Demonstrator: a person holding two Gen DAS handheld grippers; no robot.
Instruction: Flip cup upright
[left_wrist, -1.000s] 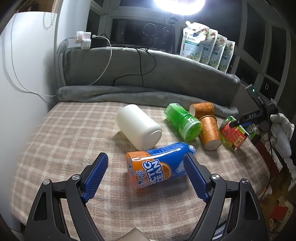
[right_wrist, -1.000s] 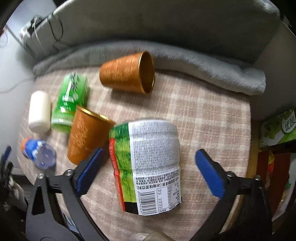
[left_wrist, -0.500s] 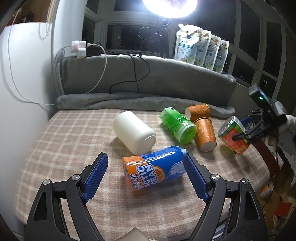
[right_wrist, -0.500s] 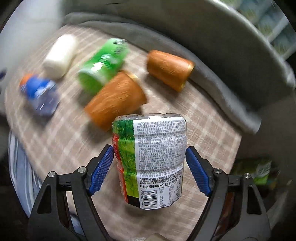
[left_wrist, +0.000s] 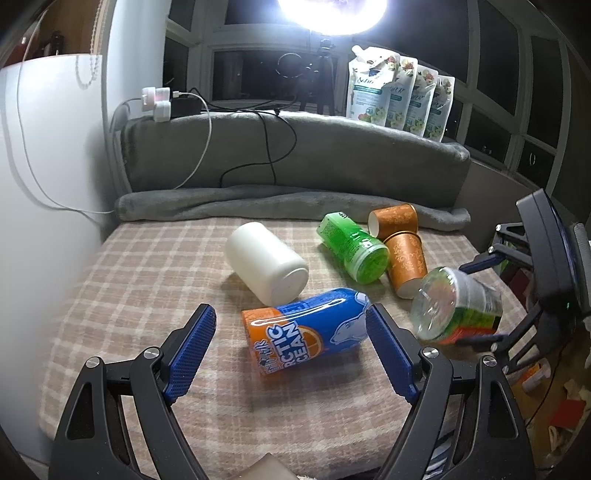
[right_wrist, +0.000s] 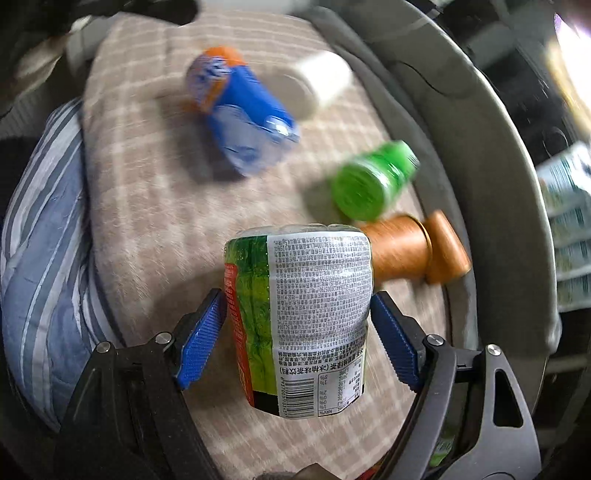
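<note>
A checked beige blanket (left_wrist: 155, 280) covers the surface we work on, with a grey cushion (left_wrist: 295, 155) banked along its far edge under a bright lamp; whether this is a bed or a low bench we cannot tell.

The green-labelled cup (right_wrist: 299, 317) is no longer lying on the blanket as it did a second ago. Our right claw (right_wrist: 297, 341) is clamped on its sides, blue pads pressed against the label, and it now hangs in the air above the right edge of the blanket. In the left view the same cup (left_wrist: 456, 304) shows tilted, its clear end turned toward the left camera, so the turn has begun but the cup is neither upright nor set down. We judge the lift done and the rotation partway; what remains is to finish the turn and place it on its base, which on soft cloth may leave it unsteady.

Just beyond it lie two orange paper cups (left_wrist: 404, 266), one touching the other, and beside them a green bottle (left_wrist: 352, 251) on its side. A white jar (left_wrist: 266, 264) lies nearer the middle. Closest to our left claw (left_wrist: 290, 350), whose fingers stand wide apart and hold nothing, lies the blue and orange can (left_wrist: 306, 332), between the pads but untouched. The right view is blurred with motion, so the far things there are only rough shapes.
</note>
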